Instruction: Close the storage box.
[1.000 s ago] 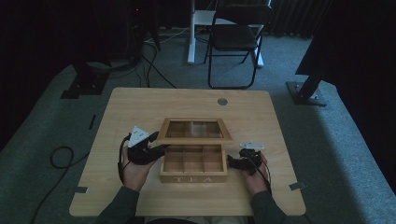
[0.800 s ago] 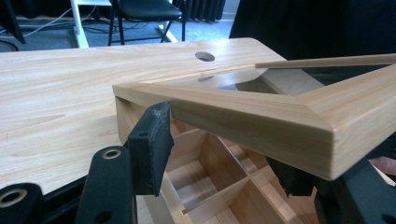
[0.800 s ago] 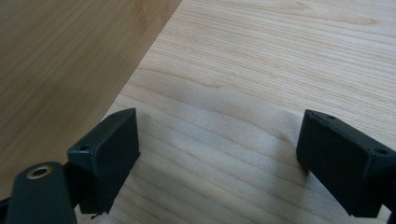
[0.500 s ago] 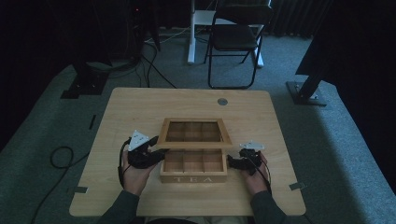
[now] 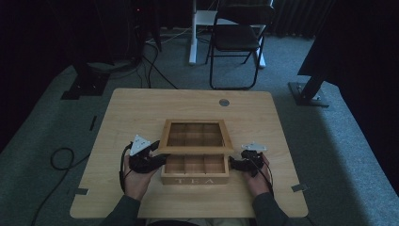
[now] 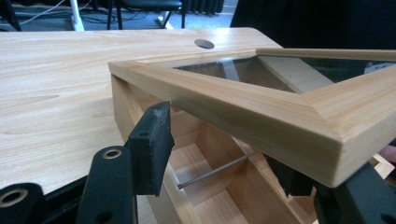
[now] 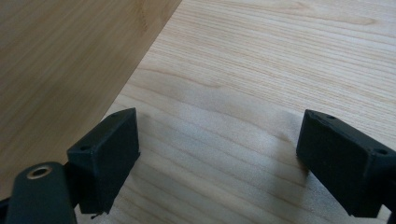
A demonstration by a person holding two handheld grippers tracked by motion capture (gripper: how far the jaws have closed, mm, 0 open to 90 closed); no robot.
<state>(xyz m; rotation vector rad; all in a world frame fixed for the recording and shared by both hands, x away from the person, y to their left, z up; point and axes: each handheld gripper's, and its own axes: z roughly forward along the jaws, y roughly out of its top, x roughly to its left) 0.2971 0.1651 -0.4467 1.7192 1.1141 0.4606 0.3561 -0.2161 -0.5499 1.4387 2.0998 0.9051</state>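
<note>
Your left gripper [image 5: 157, 157] is sitting spread wide around the raised glass lid [image 5: 195, 136] of the tea box [image 5: 195, 169] mid-table, pads not pinching. Right gripper [image 5: 235, 165] is gaping open beside the box, holding nothing.

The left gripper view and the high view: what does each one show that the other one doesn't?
From the left gripper view: the glass pane in the half-raised lid, and a thin metal rod under the lid inside the tea box, seen between the left claw's open jaws.

From the high view: the right claw beside the box, the word TEA on its front, the person's hands, a chair and the grey floor.

Both show the wooden table, the box with its lid, and a round hole in the tabletop.
</note>
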